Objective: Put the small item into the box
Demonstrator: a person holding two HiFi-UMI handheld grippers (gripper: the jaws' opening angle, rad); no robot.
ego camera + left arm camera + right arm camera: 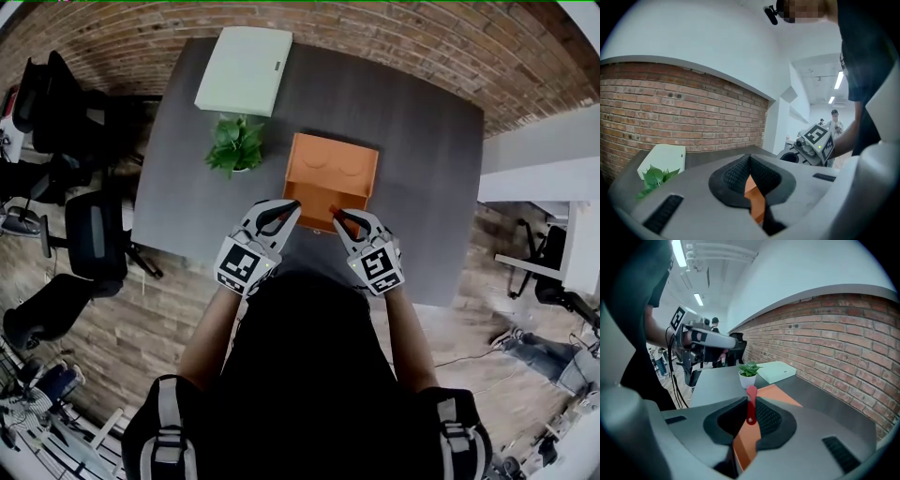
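Observation:
An open orange box (pixel 330 176) lies in the middle of the dark grey table (pixel 422 169). My right gripper (pixel 339 216) hovers at the box's near edge, shut on a small red item (pixel 336 215). In the right gripper view the red item (pixel 751 405) stands upright between the pads, with the orange box (pixel 782 394) beyond and below. My left gripper (pixel 294 206) is beside the box's near left corner, jaws shut and empty. The left gripper view shows its pads meeting at the tips, with the orange box (pixel 757 200) in the gap below them.
A small potted plant (pixel 234 143) stands left of the box, and a flat white box (pixel 246 68) lies at the table's far left. Office chairs (pixel 89 234) stand left of the table. A white desk (pixel 544 169) is at the right.

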